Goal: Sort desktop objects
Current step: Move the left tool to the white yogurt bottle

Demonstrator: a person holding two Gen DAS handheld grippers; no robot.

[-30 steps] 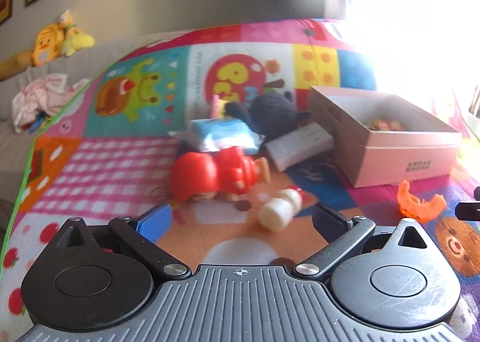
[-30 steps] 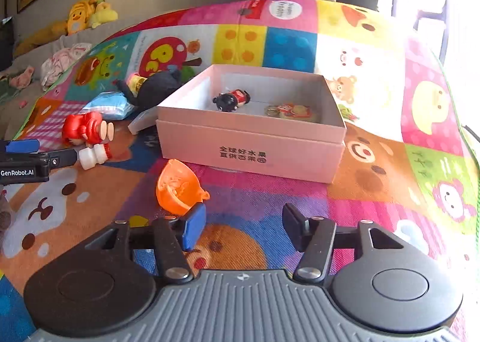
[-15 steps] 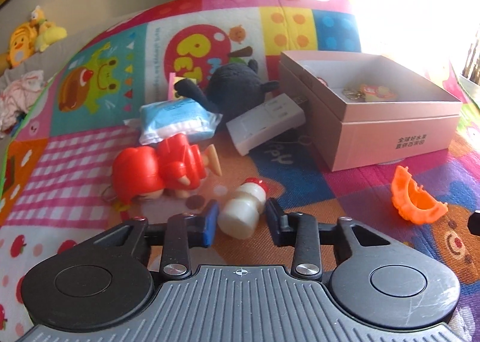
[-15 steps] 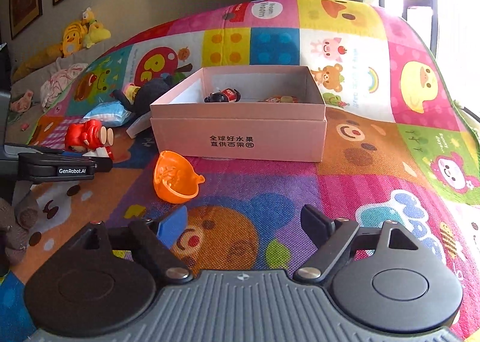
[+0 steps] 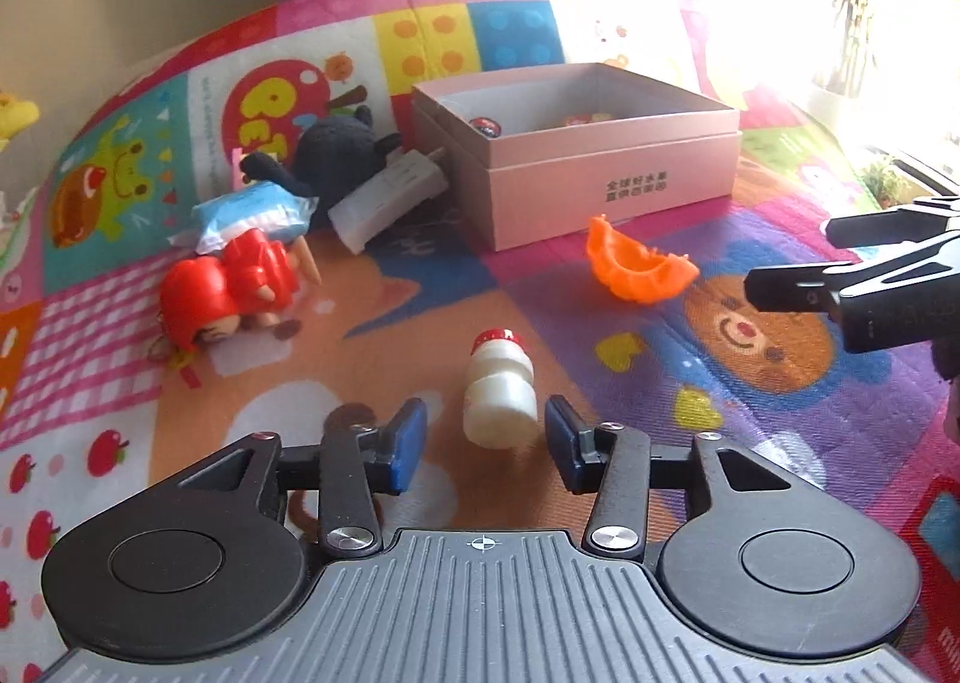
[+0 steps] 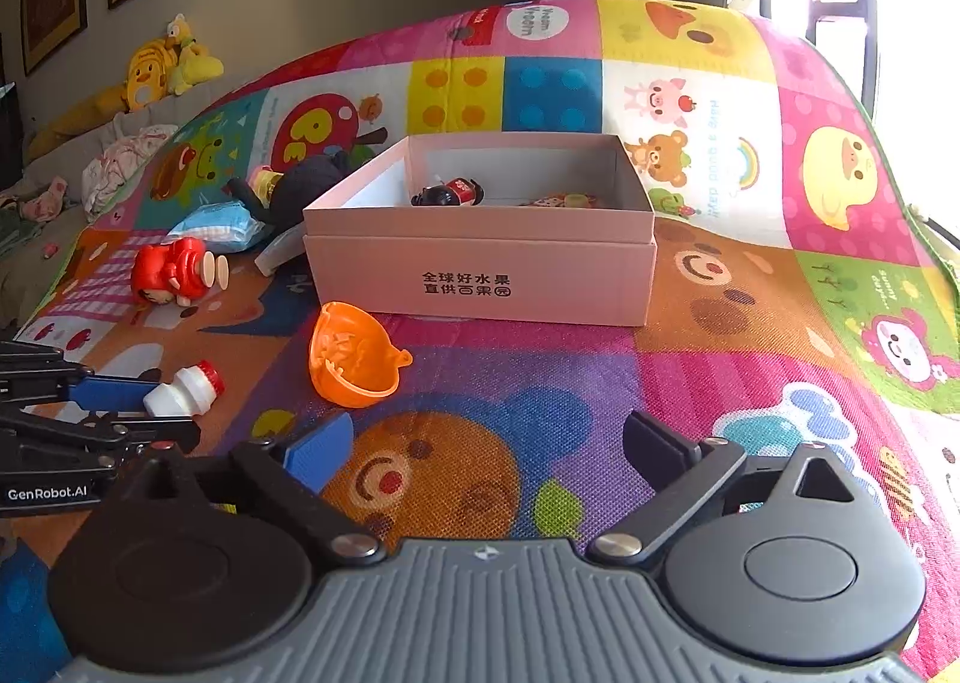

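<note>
A small white bottle with a red cap (image 5: 499, 392) lies on the play mat, cap pointing away from me. It sits between the fingers of my left gripper (image 5: 485, 413), with a gap on each side, and the jaws are opening. The right wrist view shows the same bottle (image 6: 180, 389) at the left gripper (image 6: 150, 413). My right gripper (image 6: 487, 431) hovers over the mat with its jaws opening wide and nothing between them. An orange plastic cup-like piece (image 6: 354, 359) lies just ahead of it. The open pink box (image 6: 480, 263) holds a few small toys.
A red toy figure (image 5: 228, 287), a blue packet (image 5: 252, 212), a black plush (image 5: 336, 149) and a white plug block (image 5: 390, 197) lie left of the pink box (image 5: 606, 185). The right gripper (image 5: 810, 260) reaches in from the right, near the orange piece (image 5: 636, 269).
The left jaws closed in around the bottle, then parted a little, and the gripper swung right so the bottle now points away. The right jaws have spread wider.
</note>
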